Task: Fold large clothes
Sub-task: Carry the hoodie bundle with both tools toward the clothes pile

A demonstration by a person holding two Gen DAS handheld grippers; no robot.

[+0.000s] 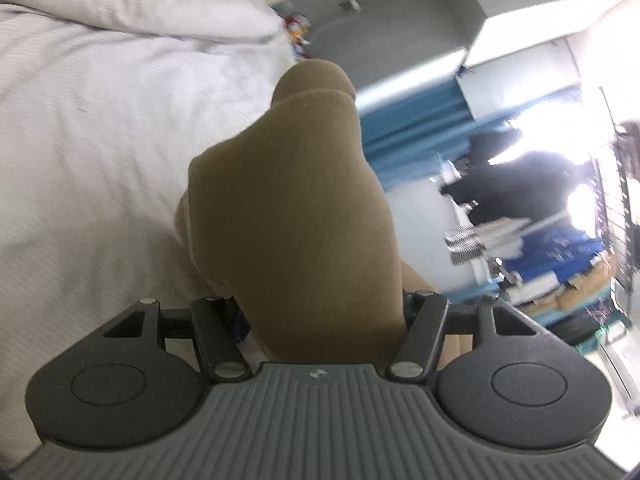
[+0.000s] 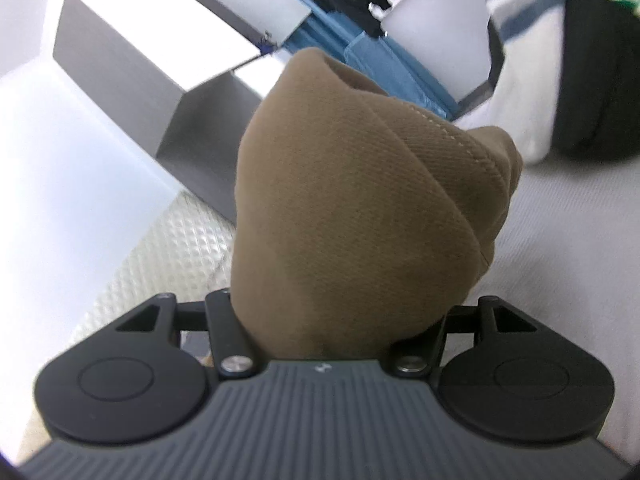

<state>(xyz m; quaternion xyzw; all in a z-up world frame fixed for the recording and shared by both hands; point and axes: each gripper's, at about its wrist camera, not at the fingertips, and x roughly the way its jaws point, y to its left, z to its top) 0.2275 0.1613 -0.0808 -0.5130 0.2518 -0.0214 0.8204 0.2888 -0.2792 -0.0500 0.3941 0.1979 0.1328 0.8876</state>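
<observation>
Cloth (image 1: 296, 208) (image 2: 352, 208) bunched between, hiding, both grippers' fingers.

- Tan garment (image 1: 296, 216) (image 2: 352, 216) — one, bunched, seen in both wrist views.
- Grippers — two: left gripper (image 1: 320, 304), right gripper (image 2: 340, 320), fingertips of each buried in cloth.
- White bedding (image 1: 88, 128) — one spread, left view.
- Grey boxes (image 2: 168, 60) — two, right view.
- Blue curtain (image 1: 408, 136) — one.
- Metal springs (image 1: 466, 244) — one coiled stack, count of coils unclear.
</observation>
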